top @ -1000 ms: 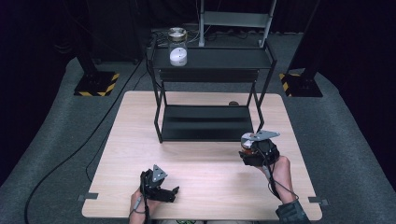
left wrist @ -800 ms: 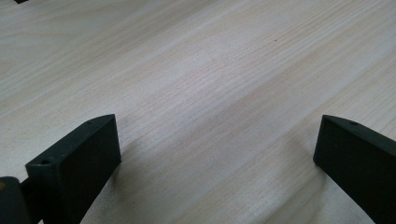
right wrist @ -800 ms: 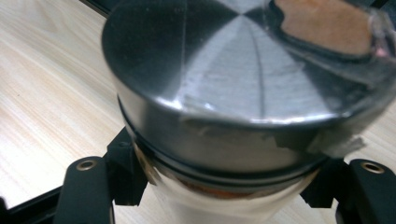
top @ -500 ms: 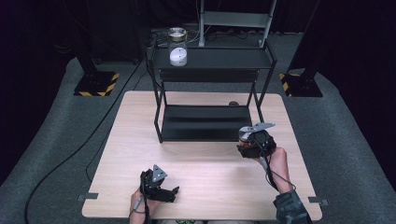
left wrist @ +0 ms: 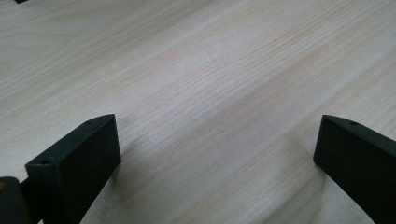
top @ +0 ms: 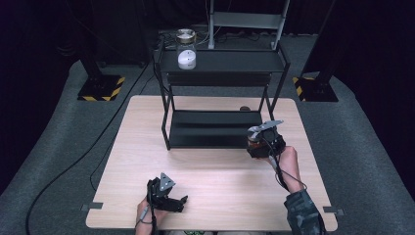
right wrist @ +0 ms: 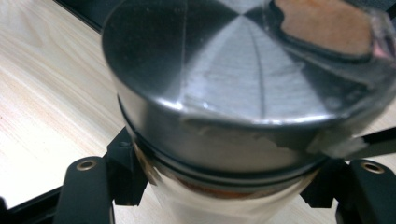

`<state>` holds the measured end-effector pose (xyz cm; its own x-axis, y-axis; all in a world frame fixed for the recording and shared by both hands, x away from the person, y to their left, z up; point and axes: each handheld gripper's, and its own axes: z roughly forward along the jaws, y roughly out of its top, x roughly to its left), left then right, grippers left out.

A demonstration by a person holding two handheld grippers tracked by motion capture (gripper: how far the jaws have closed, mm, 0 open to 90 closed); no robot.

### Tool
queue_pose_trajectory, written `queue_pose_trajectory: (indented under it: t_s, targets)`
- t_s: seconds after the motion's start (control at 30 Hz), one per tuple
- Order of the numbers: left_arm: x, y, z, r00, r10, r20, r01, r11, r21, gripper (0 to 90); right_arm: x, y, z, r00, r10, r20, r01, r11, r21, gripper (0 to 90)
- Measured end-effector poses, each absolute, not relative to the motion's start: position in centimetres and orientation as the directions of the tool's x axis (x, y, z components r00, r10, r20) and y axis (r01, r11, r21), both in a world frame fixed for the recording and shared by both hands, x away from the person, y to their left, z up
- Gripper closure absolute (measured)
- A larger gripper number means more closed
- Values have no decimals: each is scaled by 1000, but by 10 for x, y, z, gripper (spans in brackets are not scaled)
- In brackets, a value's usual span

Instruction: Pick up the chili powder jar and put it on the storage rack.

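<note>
High view: right tongs (top: 259, 141) grip what looks like metal-lidded jar (top: 255, 134).

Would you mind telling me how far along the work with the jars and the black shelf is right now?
One glass jar already stands on the top level of the black shelf. A second jar with a metal lid is clamped in the right gripper, by the shelf's lower level. The left gripper rests open on the table. Probably setting this jar down is left.

Black left gripper (top: 169, 199) with grey three-cornered plate, blocky black jaws; camouflage sleeve (top: 303, 213).
</note>
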<state>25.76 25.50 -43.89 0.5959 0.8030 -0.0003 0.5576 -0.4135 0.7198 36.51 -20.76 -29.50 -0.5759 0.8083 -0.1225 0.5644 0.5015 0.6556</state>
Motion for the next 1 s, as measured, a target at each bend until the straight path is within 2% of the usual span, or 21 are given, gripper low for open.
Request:
queue_pose_trajectory:
  t_s: [1.0]
  targets:
    - [258, 255, -439, 596, 803, 0, 558, -414, 720, 0, 410, -193, -275, -583, 803, -124, 590, 523, 616, 313]
